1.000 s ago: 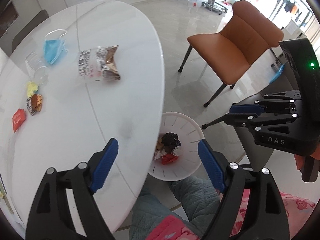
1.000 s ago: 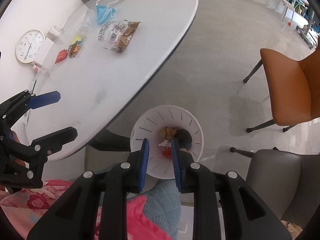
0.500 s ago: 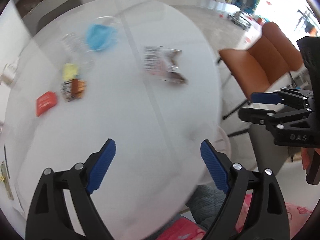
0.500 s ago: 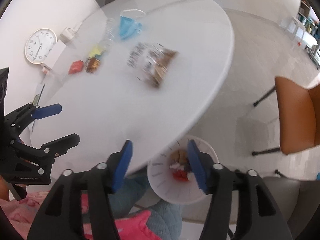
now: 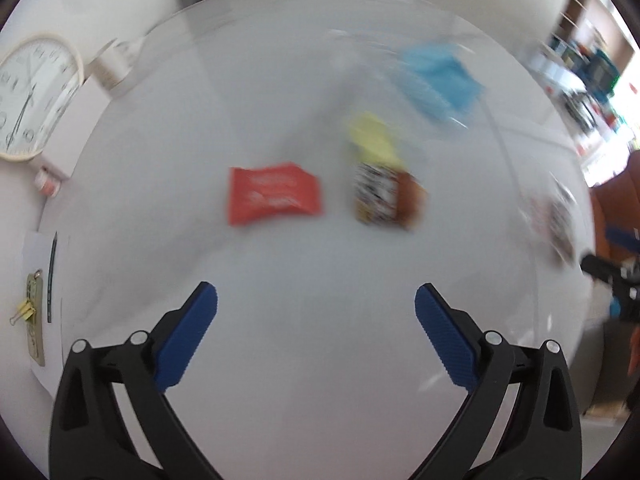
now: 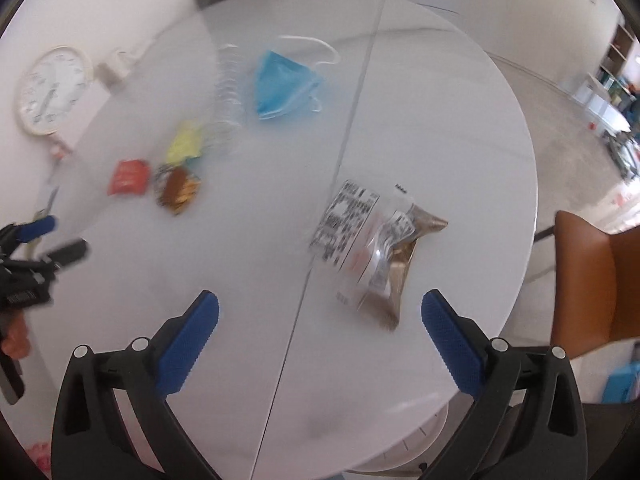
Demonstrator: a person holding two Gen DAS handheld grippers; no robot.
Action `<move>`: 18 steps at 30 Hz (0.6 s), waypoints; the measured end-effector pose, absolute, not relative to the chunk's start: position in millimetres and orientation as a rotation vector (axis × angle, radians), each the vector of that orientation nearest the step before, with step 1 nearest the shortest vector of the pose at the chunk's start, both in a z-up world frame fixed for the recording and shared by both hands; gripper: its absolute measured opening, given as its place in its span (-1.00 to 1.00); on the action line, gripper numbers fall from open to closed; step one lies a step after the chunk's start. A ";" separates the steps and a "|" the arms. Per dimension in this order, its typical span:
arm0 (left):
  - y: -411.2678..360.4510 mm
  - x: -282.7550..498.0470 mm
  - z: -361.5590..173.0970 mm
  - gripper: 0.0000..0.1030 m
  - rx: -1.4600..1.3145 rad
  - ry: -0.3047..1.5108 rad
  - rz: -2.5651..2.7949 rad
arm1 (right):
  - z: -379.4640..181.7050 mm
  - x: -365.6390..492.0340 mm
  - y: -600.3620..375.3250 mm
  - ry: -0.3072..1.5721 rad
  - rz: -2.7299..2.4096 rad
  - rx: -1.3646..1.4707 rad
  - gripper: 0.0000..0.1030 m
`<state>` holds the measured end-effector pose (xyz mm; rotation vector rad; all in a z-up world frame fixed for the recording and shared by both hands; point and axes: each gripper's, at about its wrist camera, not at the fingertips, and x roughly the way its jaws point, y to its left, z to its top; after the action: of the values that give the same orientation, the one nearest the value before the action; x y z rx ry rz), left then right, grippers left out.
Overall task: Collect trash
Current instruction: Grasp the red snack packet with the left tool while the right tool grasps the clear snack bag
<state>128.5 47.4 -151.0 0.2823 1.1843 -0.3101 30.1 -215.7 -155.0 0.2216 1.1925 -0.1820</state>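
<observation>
the left gripper [image 5: 316,306] hangs over the white bench [image 5: 300,272] with its jaws spread wide and opening, nothing between them and nothing touched. the right gripper [image 6: 320,312] is likewise spread wide and opening over the bench, its jaws empty; the clear snack bag [image 6: 372,252] lies on the bench just beyond them, nearer the right finger.

the left wrist view, badly blurred, shows the red wrapper [image 5: 274,194] and the brown printed wrapper [image 5: 388,198] side by side ahead of the jaws, a yellow scrap [image 5: 372,140] just behind the brown one, and the blue face mask [image 5: 438,76] farther back. it alone shows papers with a yellow clip [image 5: 24,314] at the bench's left edge. the right wrist view shows the same litter smaller at the left, a crushed clear bottle [image 6: 228,92] beside the mask, and alone the rim of the white bin [image 6: 416,444] peeking from under the bench edge, near the right finger.

a wall clock [image 5: 34,96] leans at the far left. an orange chair [image 6: 596,280] stands right of the bench. the way to the trash is clear.
</observation>
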 end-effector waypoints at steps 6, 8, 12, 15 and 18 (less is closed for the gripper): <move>60.7 188.3 -176.0 0.85 0.235 1.193 -0.330 | -182.1 51.4 -226.1 1.232 -0.273 0.323 0.96; 60.4 199.9 -183.3 0.85 0.256 1.191 -0.366 | -187.1 56.8 -227.5 1.241 -0.300 0.328 0.96; 60.3 217.3 -195.3 0.84 0.295 1.217 -0.426 | -193.8 63.9 -230.3 1.242 -0.338 0.347 0.95; 55.5 223.1 -203.6 0.85 0.316 1.230 -0.438 | -199.5 66.7 -236.6 1.240 -0.377 0.378 0.95; 50.9 227.1 -213.0 0.77 0.309 1.248 -0.419 | -205.0 72.0 -242.1 1.244 -0.403 0.387 0.95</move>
<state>227.1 50.9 -213.0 0.3094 1.2480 -0.4190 72.0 -242.1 -205.0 0.3871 1.2437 -0.4029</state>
